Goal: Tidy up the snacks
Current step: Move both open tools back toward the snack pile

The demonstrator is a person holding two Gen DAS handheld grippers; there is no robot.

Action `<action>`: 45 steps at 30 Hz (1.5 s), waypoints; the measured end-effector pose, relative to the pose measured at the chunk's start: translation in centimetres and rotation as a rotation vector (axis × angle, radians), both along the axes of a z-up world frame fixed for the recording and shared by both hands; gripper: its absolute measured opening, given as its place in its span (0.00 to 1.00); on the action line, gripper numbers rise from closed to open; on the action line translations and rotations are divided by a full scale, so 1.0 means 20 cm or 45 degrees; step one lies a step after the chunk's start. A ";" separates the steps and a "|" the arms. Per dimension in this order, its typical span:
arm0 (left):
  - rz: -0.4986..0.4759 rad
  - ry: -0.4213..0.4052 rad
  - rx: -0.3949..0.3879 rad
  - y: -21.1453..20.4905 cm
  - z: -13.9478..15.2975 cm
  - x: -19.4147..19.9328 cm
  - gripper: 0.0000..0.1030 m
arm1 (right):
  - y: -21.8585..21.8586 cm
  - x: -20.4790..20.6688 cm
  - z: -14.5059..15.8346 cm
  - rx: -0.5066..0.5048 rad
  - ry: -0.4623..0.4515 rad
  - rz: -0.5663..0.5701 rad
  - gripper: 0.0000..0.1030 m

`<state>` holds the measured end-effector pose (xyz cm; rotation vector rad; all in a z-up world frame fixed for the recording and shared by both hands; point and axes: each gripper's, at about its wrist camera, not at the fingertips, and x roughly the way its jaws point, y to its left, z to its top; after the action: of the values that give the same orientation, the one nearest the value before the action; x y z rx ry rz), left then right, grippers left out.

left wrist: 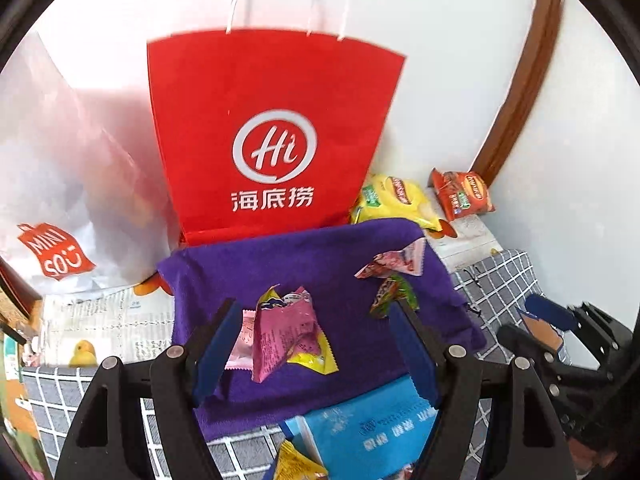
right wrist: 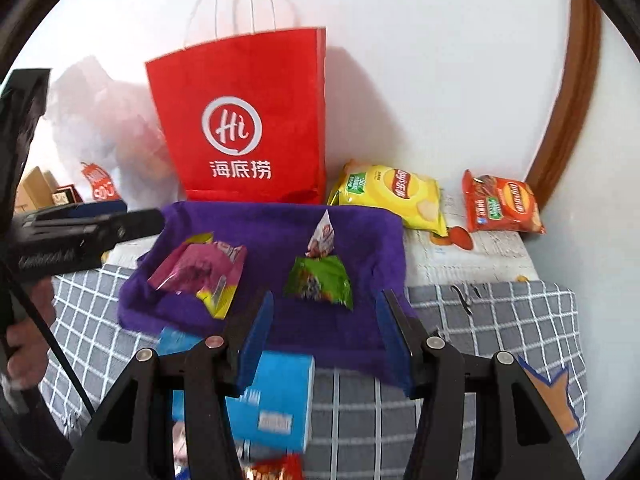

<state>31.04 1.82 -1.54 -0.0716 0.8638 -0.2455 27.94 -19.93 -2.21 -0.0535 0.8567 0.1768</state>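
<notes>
A grey checked bedspread (right wrist: pixel 480 320) meets a white wall. Both the left gripper (left wrist: pixel 316 344) and right gripper (right wrist: pixel 324 334) hang released, empty, over the purple towel's (right wrist: pixel 280 232) near edge; pink wrappers (left wrist: pixel 288 332) and green packet (right wrist: pixel 320 280) lie beyond. A red paper bag (right wrist: pixel 248 120) stands at its far edge, contents hidden.

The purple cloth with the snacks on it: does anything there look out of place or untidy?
Yes. The purple cloth lies crooked and rumpled, its near edge overlapping a blue box. The small packets sit in loose heaps, the pink packet on top of a yellow one. Nothing looks spilled.
</notes>
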 end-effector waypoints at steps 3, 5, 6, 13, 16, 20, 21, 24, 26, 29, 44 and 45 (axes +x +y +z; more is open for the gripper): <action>-0.013 -0.010 -0.017 0.00 0.04 -0.08 0.72 | -0.05 -0.11 0.03 0.040 -0.006 -0.007 0.52; -0.017 -0.028 -0.003 0.00 0.06 -0.16 0.72 | -0.08 -0.17 0.04 0.088 0.002 -0.008 0.52; -0.015 -0.030 0.006 0.00 0.06 -0.19 0.72 | -0.09 -0.20 0.04 0.112 -0.004 -0.020 0.52; 0.046 -0.012 0.030 0.08 0.03 -0.40 0.72 | -0.12 -0.36 0.00 0.142 -0.001 -0.041 0.52; 0.086 0.006 0.017 0.14 -0.01 -0.47 0.72 | -0.12 -0.41 -0.04 0.127 0.030 -0.041 0.52; 0.138 0.059 -0.005 0.21 -0.10 -0.55 0.72 | -0.12 -0.48 -0.10 0.129 0.047 -0.014 0.52; 0.149 0.070 -0.006 0.22 -0.11 -0.57 0.72 | -0.12 -0.50 -0.12 0.139 0.057 -0.005 0.52; 0.169 0.085 -0.013 0.24 -0.15 -0.63 0.72 | -0.11 -0.53 -0.21 0.171 0.102 0.034 0.52; 0.178 0.089 -0.007 0.25 -0.16 -0.67 0.72 | -0.08 -0.55 -0.27 0.164 0.124 0.059 0.52; 0.199 0.084 -0.012 0.28 -0.18 -0.72 0.72 | -0.04 -0.56 -0.37 0.170 0.159 0.124 0.54; 0.255 0.193 -0.044 0.38 -0.40 -0.89 0.72 | 0.09 -0.56 -0.72 0.067 0.203 0.252 0.66; 0.259 0.195 -0.038 0.38 -0.41 -0.90 0.72 | 0.09 -0.56 -0.72 0.067 0.204 0.252 0.64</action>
<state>13.13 9.51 -9.77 -0.2072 0.9974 -0.0629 16.73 -18.22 -16.62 -0.0753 1.0059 0.3934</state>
